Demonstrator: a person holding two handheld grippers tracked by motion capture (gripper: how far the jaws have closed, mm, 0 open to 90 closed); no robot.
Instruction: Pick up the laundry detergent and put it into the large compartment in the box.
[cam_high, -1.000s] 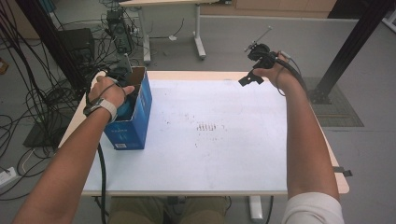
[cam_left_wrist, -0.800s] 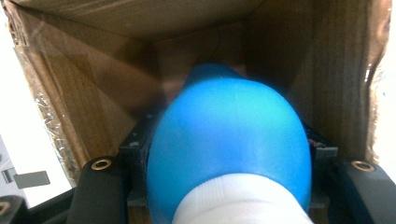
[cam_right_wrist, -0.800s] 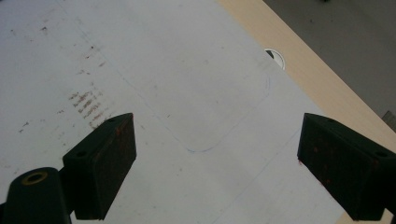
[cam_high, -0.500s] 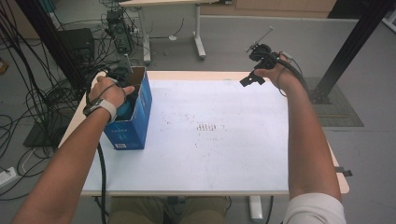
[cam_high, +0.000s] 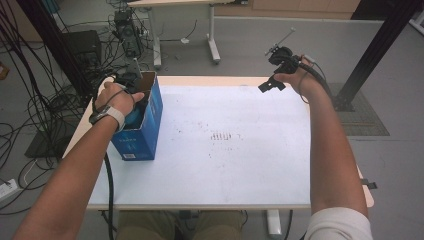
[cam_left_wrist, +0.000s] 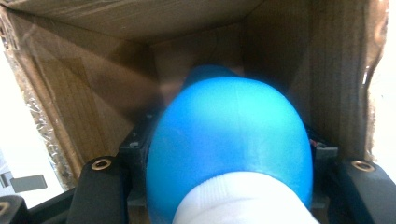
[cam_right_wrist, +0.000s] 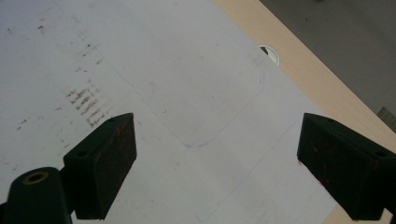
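Blue-and-white rounded object (cam_left_wrist: 231, 149) inside open upright blue cardboard box (cam_high: 142, 130)

A lab: cable tangles (cam_high: 30, 75), black rig frame (cam_high: 380, 45), bare worktable (cam_high: 225, 165)

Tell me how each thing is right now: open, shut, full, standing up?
blue box: upright on the table, top open.
blue and white object: inside the box, clamped between the left gripper's jaws.
left gripper: shut on the object, reaching into the box.
right gripper: open, empty, held above the table.
table: white top, smudged with dark marks.
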